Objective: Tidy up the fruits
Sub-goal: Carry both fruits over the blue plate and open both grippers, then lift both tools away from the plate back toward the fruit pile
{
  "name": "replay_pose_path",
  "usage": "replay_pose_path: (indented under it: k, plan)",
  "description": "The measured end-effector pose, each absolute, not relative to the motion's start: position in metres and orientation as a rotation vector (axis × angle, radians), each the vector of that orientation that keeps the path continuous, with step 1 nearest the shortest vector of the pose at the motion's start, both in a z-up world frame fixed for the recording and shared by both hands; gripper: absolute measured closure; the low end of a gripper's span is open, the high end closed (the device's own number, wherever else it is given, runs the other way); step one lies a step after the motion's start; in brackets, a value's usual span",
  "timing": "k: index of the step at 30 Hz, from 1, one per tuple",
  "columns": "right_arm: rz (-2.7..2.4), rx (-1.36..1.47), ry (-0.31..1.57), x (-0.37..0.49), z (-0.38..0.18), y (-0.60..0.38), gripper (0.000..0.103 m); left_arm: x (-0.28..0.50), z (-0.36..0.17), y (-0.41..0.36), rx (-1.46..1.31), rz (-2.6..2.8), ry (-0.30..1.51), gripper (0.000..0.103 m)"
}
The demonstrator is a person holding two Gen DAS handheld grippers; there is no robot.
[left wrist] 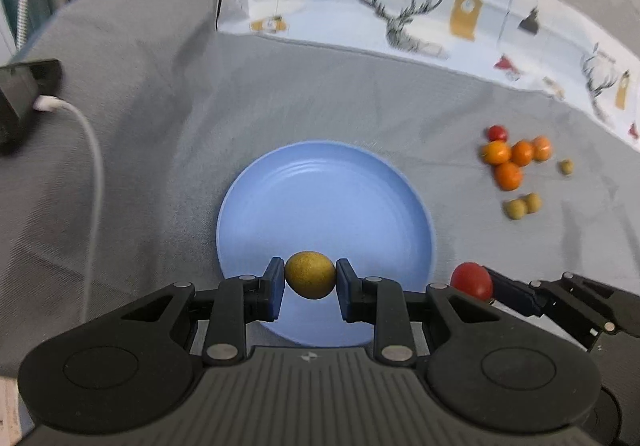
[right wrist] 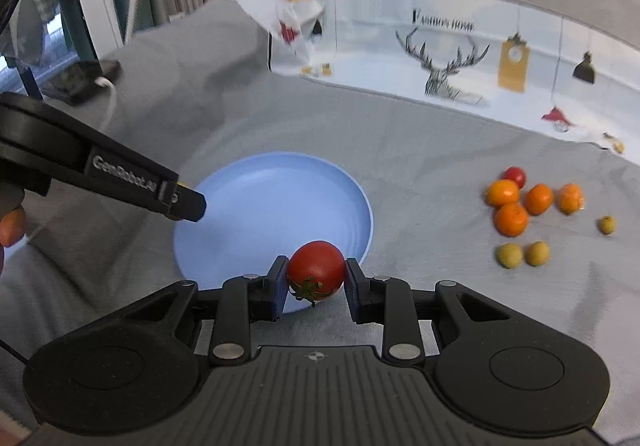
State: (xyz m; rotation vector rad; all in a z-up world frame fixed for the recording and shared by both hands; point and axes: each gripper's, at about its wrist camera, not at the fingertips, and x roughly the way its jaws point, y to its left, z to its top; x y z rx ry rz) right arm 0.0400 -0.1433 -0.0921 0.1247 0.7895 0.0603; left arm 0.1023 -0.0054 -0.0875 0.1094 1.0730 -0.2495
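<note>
Fruit is clamped in both tools: the left tool [left wrist: 310,280] grips a small yellow-green fruit [left wrist: 310,274] between its blue pads, hovering over the near rim of the blue plate [left wrist: 324,197], and the right tool [right wrist: 316,278] grips a red cherry tomato [right wrist: 316,270], stem end facing the camera, above the plate's near right edge. The plate sits on a grey cloth [left wrist: 168,133] and holds nothing. Well to its right on the cloth lie four orange kumquats [right wrist: 510,219], another red tomato [right wrist: 515,175] and three more yellow-green fruits [right wrist: 509,255].
</note>
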Motion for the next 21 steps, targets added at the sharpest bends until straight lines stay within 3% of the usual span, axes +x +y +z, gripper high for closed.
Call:
replay_pose_path:
  k: [9,10,11,13,14,15,18,21]
  plan:
    - [0.096,0.106,0.866,0.083,-0.13,-0.141,0.072,0.134,-0.132,-0.009,0.188,-0.223,1.121,0.073]
    - [0.1,0.101,0.872,0.085,-0.133,-0.14,0.072,0.136,-0.133,-0.01,0.187,-0.222,1.119,0.069]
    - [0.106,0.097,0.875,0.088,-0.134,-0.139,0.072,0.138,-0.133,-0.01,0.185,-0.229,1.114,0.063]
    - [0.121,0.087,0.88,0.093,-0.136,-0.137,0.071,0.137,-0.127,-0.01,0.175,-0.248,1.084,0.014]
    - [0.126,0.078,0.87,0.094,-0.134,-0.136,0.066,0.134,-0.122,-0.01,0.169,-0.244,1.047,0.007]
    - [0.131,0.066,0.859,0.095,-0.131,-0.135,0.053,0.13,-0.116,-0.01,0.172,-0.245,1.01,0.0]
    - [0.119,0.024,0.825,0.09,-0.119,-0.136,0.025,0.12,-0.103,-0.012,0.206,-0.259,0.974,0.001]
    - [0.106,0.018,0.824,0.074,-0.106,-0.14,0.016,0.106,-0.09,-0.009,0.182,-0.26,0.984,0.001]
